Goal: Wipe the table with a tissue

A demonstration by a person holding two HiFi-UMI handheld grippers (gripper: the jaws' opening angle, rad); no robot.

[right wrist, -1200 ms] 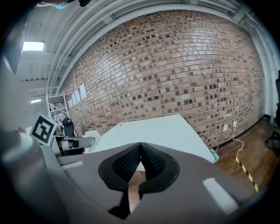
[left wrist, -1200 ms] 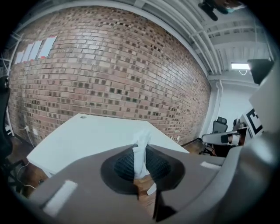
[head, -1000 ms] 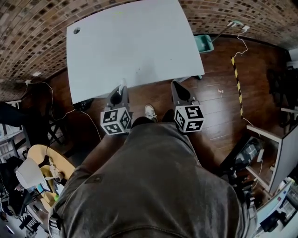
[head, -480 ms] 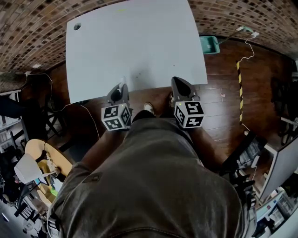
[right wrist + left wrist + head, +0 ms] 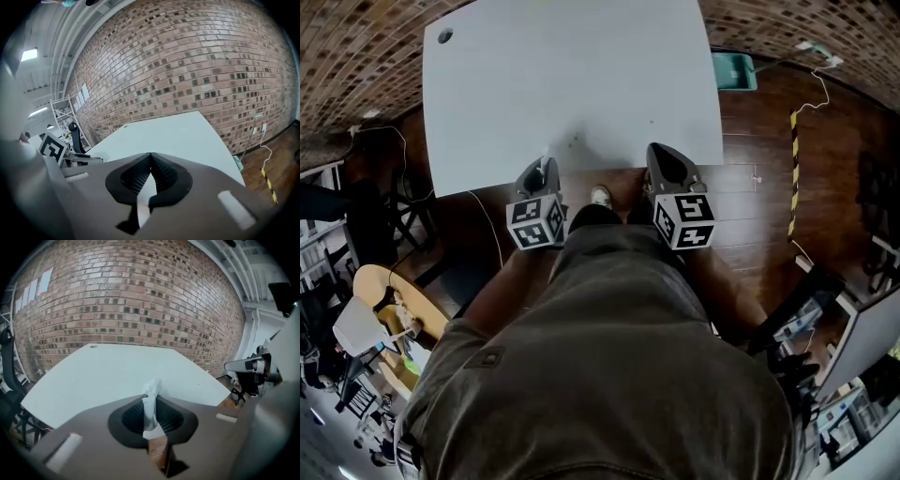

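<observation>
A pale blue-white table (image 5: 572, 84) stands against a brick wall, seen from above in the head view. My left gripper (image 5: 543, 169) is at the table's near edge, shut on a white tissue (image 5: 151, 404) that sticks up between its jaws. In the left gripper view the tabletop (image 5: 112, 376) stretches ahead of the tissue. My right gripper (image 5: 661, 159) is also at the near edge, further right, with its jaws shut and nothing between them (image 5: 150, 157). The tabletop (image 5: 173, 136) lies ahead in the right gripper view too.
A teal bin (image 5: 733, 71) sits on the wooden floor right of the table. A yellow-black striped tape (image 5: 794, 169) and a white cable (image 5: 820, 70) cross the floor at right. A round table with clutter (image 5: 380, 314) is at lower left. A cable hole (image 5: 444, 37) marks the table's far left corner.
The head view has shifted so the table sits higher and nearer. Both grippers have moved slightly forward to the table's near edge. The tissue stays held in the left gripper.
</observation>
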